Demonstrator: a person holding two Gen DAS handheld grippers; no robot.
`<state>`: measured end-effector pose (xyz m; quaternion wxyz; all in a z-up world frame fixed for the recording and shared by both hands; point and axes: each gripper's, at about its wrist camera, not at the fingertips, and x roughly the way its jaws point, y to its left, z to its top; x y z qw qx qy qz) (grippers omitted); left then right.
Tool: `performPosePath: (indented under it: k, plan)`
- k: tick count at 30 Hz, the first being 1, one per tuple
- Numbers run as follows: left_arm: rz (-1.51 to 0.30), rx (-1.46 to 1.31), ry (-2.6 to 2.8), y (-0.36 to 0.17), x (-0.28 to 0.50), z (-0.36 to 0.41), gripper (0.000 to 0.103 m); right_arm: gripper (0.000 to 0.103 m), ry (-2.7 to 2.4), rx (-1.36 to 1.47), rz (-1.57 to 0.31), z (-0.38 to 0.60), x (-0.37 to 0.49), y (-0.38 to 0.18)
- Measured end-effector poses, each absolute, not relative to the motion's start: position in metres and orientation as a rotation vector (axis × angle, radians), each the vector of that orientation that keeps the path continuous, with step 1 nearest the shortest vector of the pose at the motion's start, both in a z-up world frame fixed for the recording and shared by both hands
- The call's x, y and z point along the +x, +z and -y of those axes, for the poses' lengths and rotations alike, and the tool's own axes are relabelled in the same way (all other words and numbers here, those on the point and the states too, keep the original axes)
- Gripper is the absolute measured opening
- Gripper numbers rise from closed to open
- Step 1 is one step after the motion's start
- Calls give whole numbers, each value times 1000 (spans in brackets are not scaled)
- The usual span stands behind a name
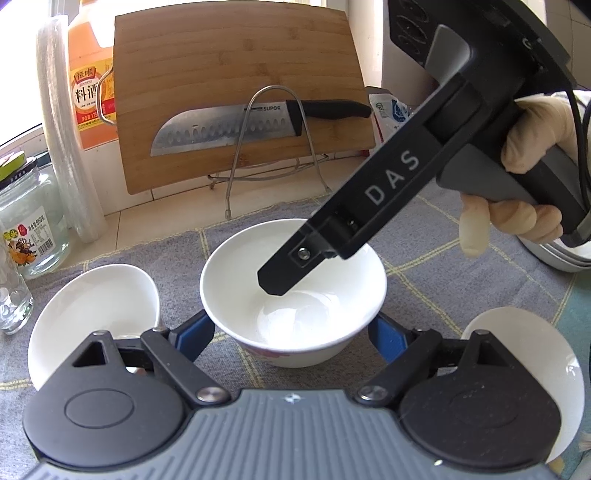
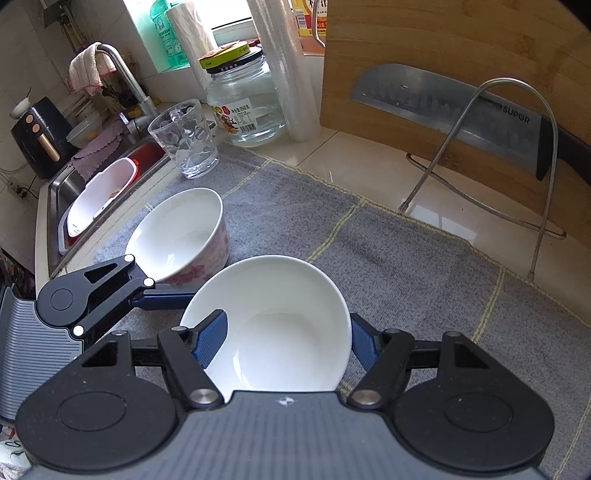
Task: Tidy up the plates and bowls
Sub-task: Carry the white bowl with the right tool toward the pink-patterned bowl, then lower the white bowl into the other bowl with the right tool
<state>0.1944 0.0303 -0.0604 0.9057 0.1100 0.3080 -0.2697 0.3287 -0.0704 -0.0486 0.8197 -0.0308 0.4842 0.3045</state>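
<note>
- While my left fingers (image 1: 291, 336) clamp the flowered white ceramic bowl (image 1: 291, 295) at frame centre, steadying it for stacking.
- My right fingers (image 2: 284, 341) grip the plain white bowl (image 2: 273, 325) at lower centre, held tilted over the grey cloth (image 2: 388, 251).

Count:
- Bowls: 3 in the left wrist view: 1 floral bowl (image 1: 306, 325), 2 plain white bowls (image 1: 96, 302) (image 1: 524, 354). The right wrist view shows only the floral one plus 1 white bowl (image 2: 280, 332).
- Stack of dishes (image 1: 554, 254): 1, at the frame edge; piece count unreadable.
- Grippers: 2, left gripper (image 1: 291, 336) and right gripper (image 2: 284, 336).
- Gloved hand (image 1: 528, 147): 1.
- 1 each: cutting board (image 1: 229, 55), knife (image 1: 221, 129), wire rack (image 1: 275, 87), glass jar (image 2: 245, 107), drinking glass (image 2: 186, 140), film roll (image 2: 286, 66), faucet (image 2: 125, 74).
- Bottles: 2, orange bottle (image 1: 88, 74) and green bottle (image 2: 168, 33).
</note>
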Motion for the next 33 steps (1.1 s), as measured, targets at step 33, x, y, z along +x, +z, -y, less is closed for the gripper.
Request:
performPosePath:
  k: [33]
  plan:
    - [-614, 231, -599, -12, 100, -5, 90, 76, 658, -23, -968, 101, 226, 6]
